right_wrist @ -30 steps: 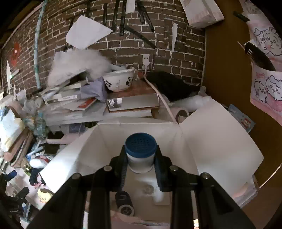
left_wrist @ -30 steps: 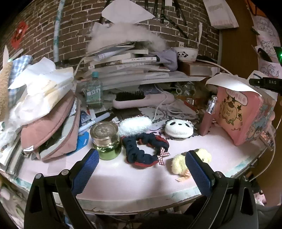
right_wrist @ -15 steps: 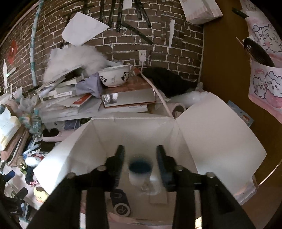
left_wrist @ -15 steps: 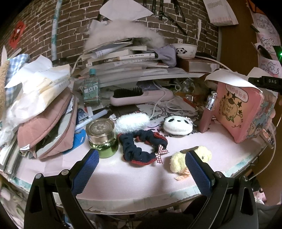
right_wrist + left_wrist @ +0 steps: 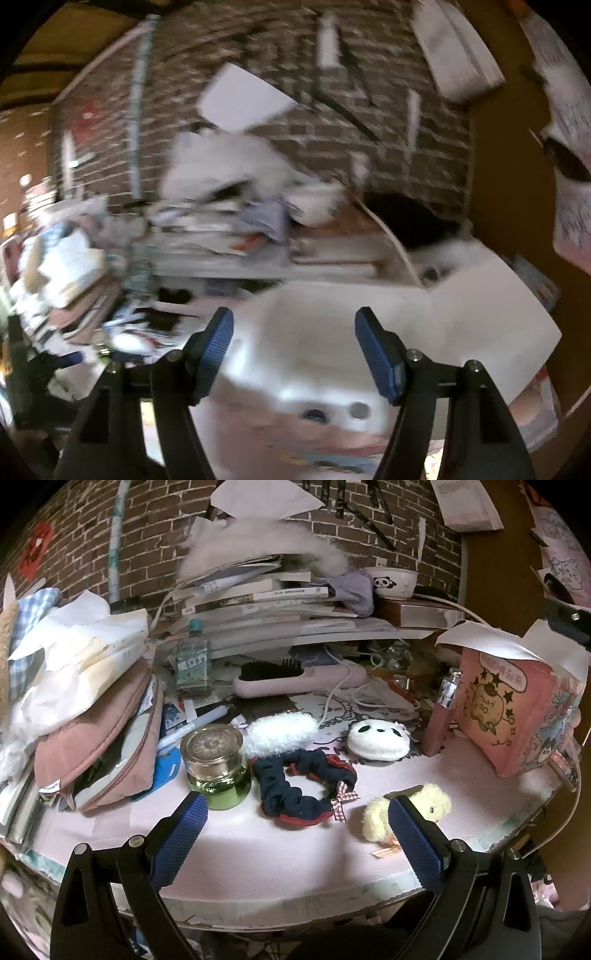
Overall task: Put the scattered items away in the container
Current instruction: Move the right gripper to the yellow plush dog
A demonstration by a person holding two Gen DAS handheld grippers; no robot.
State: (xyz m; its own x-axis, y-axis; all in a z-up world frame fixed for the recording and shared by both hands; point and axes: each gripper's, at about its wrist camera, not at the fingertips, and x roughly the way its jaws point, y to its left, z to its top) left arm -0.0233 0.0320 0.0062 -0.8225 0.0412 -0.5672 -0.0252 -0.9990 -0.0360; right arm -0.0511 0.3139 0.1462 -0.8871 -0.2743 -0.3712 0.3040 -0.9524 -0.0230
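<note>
In the left wrist view my left gripper [image 5: 295, 812] is open and empty, low over the pink table's front edge. Ahead of it lie a navy scrunchie [image 5: 303, 779], a green glass jar [image 5: 216, 760], a white fluffy clip [image 5: 280, 731], a panda puff [image 5: 378, 734] and a yellow plush chick [image 5: 406, 812] by the right finger. The pink container [image 5: 517, 705] stands at the right. In the blurred right wrist view my right gripper [image 5: 293, 347] is open and empty above the container's white-lined opening [image 5: 332, 350].
Pouches and papers [image 5: 92, 701] pile at the left. Books [image 5: 258, 602], a hairbrush [image 5: 295, 679], a bottle [image 5: 192, 661] and a panda bowl [image 5: 391, 581] crowd the back against the brick wall. A pink tube [image 5: 441, 716] leans by the container.
My right gripper opened and let the blue-capped bottle drop into the container, then drew back up fast. My left gripper eased slightly closer to the items on the table.
</note>
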